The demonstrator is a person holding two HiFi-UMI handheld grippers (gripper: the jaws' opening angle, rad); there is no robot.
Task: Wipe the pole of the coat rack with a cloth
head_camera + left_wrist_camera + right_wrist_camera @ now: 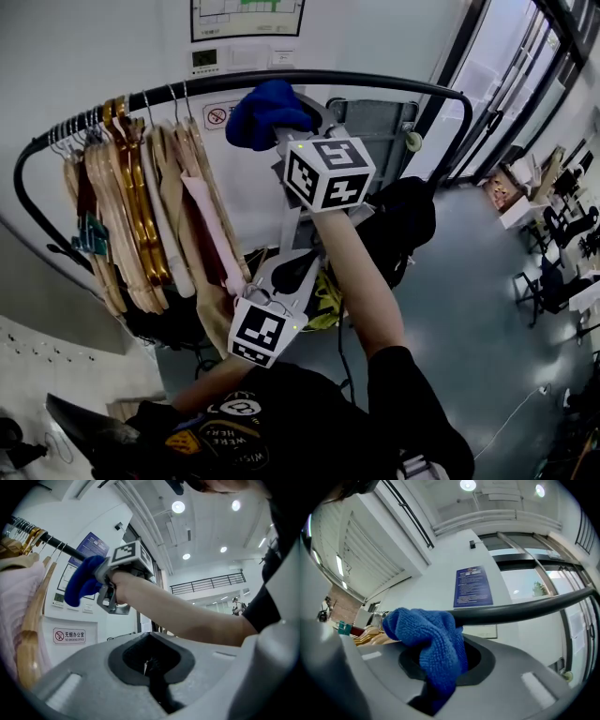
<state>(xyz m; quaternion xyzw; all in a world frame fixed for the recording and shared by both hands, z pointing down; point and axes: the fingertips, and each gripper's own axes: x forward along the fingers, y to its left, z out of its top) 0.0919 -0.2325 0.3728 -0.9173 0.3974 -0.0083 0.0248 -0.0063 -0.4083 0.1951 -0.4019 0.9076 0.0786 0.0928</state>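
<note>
The coat rack's black top pole [375,84] arcs across the head view and runs across the right gripper view as a dark bar [525,610]. My right gripper [281,127] is shut on a blue cloth [264,112], which is pressed against the pole near its middle. The cloth [429,644] bunches out of the jaws and touches the pole. The left gripper view shows the cloth [82,581] from below. My left gripper [295,267] hangs lower, under the right forearm, shut with nothing in it [146,666].
Several wooden hangers and garments [141,216] crowd the pole's left part. A black bag [403,220] hangs under the right part. White wall with signs [246,19] behind; glass doors [525,84] and furniture at right.
</note>
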